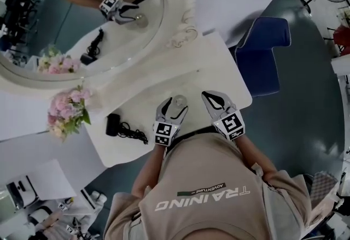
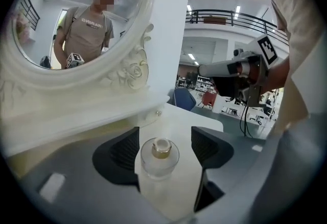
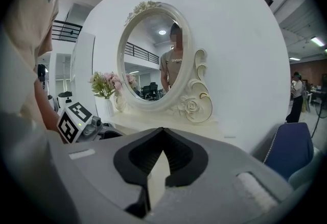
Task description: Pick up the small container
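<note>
**Glass container stands between parted jaws, still on the table**

From overhead, the small container (image 1: 179,103) is half lost behind the left gripper (image 1: 173,106), near the front edge of the white table (image 1: 219,64). You can't judge any contact from there. The left gripper view shows it better: the jaws are spread and the gold-necked container stands between them, close to the left pad with a gap on the right. The right gripper (image 1: 211,97) is just beside it, and its own view shows the jaws pressed together on nothing. The oval mirror (image 1: 174,20) is cut off at the top.
</note>
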### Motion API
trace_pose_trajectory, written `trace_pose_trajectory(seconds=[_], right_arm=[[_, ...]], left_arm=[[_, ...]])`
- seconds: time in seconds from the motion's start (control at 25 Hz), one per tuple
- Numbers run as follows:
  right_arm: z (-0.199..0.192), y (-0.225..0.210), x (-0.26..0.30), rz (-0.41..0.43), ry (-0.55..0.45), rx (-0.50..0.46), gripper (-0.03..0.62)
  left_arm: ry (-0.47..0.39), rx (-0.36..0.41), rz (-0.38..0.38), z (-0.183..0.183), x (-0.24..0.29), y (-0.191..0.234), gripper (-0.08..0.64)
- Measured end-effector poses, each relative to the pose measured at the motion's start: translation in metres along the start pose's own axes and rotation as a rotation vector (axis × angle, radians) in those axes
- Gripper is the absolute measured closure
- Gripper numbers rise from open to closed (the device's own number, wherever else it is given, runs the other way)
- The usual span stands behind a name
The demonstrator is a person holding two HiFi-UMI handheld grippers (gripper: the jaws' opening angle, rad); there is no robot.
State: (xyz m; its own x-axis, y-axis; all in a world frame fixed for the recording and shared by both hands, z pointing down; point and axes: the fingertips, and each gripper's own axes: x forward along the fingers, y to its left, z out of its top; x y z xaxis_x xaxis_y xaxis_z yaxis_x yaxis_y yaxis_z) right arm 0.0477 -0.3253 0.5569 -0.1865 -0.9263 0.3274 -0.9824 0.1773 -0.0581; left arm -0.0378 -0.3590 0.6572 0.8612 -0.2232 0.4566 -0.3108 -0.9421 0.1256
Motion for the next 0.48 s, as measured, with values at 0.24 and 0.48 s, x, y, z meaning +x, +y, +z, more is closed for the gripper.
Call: trace_pose_trajectory(seconds=[0.24, 0.48], right_arm=[[-0.012, -0.007, -0.007, -0.017, 0.040, 0.010, 0.589], [-0.020, -0.013, -0.015, -0.029, 0.072, 0.012, 0.589]], left_arm=[[0.085, 0.055, -0.033, -0.034, 0.029, -0.003, 0.153], [0.109, 0.017, -0.040, -0.052, 0.045, 0.004, 0.155]])
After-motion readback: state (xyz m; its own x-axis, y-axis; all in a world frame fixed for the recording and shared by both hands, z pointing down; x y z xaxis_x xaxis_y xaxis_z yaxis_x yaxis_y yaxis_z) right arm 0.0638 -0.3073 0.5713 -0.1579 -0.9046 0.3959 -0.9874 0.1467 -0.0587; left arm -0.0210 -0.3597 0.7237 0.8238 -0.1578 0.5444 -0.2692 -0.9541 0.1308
